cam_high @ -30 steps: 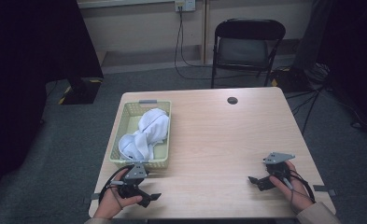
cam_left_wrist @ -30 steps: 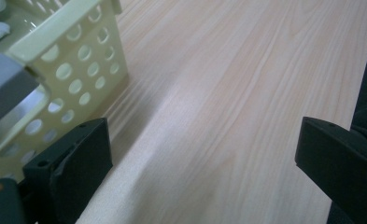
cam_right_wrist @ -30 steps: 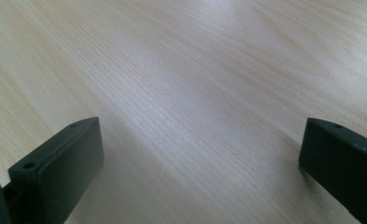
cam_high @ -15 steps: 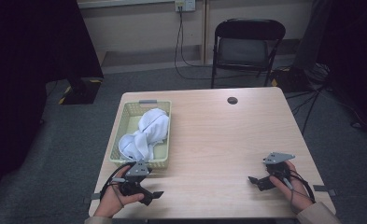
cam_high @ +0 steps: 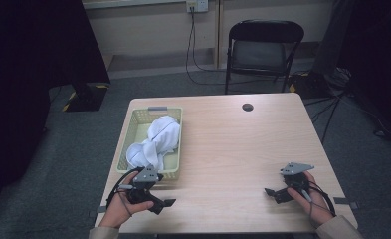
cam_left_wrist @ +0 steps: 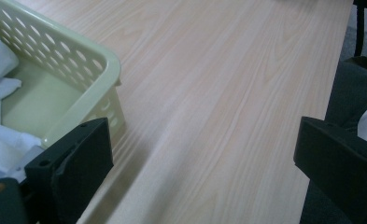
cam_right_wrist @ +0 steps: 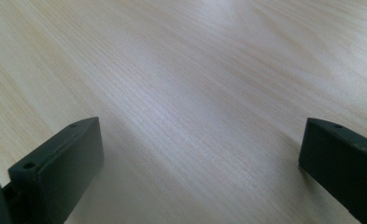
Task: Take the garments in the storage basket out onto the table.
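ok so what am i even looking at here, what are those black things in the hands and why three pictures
A person sits at a pale wooden table, holding a hand-held black two-jaw gripper in each hand: the left gripper and the right gripper. The high view comes from a fixed camera above the person. The other two pictures come from cameras riding on each gripper, looking out along its black jaws. Both sets of jaws stand wide apart over bare wood and hold nothing. On the table sits a pale green perforated plastic basket with crumpled white cloth inside; the left gripper is right beside its near corner. A black folding chair stands beyond the table.
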